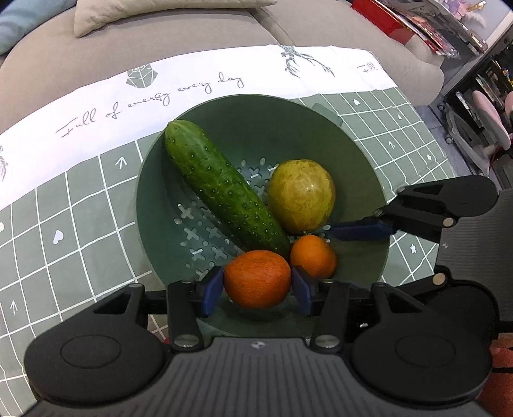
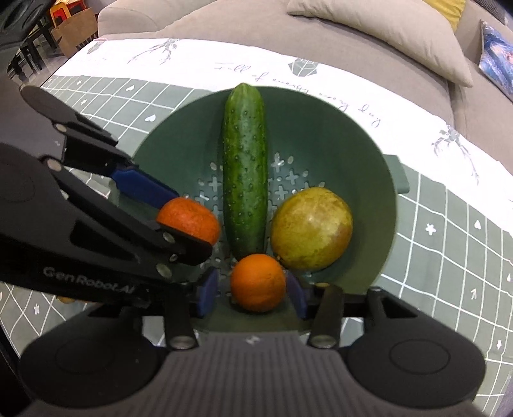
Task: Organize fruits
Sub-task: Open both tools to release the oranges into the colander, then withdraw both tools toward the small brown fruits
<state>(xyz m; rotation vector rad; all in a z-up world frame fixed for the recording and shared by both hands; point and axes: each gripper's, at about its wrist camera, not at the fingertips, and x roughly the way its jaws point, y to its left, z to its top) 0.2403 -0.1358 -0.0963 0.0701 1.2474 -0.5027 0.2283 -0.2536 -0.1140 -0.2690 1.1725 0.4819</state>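
Observation:
A green colander bowl (image 1: 272,134) (image 2: 336,134) holds a cucumber (image 1: 224,189) (image 2: 245,173), a yellow-green round fruit (image 1: 301,195) (image 2: 311,229) and two oranges. My left gripper (image 1: 256,284) (image 2: 189,223) points down into the bowl. Its blue pads flank the larger orange (image 1: 256,272) (image 2: 192,218) closely, and the orange rests on the bowl's floor. My right gripper (image 2: 256,290) stands open around the smaller orange (image 1: 312,255) (image 2: 258,279), with a gap on each side. One right finger (image 1: 362,229) shows in the left wrist view.
The bowl stands on a green grid tablecloth (image 1: 70,224) (image 2: 449,231) with a white lettered band (image 1: 144,93) along its far side. A grey sofa (image 1: 192,29) (image 2: 256,29) with cushions lies behind. A small green handle (image 2: 400,173) juts from the bowl's rim.

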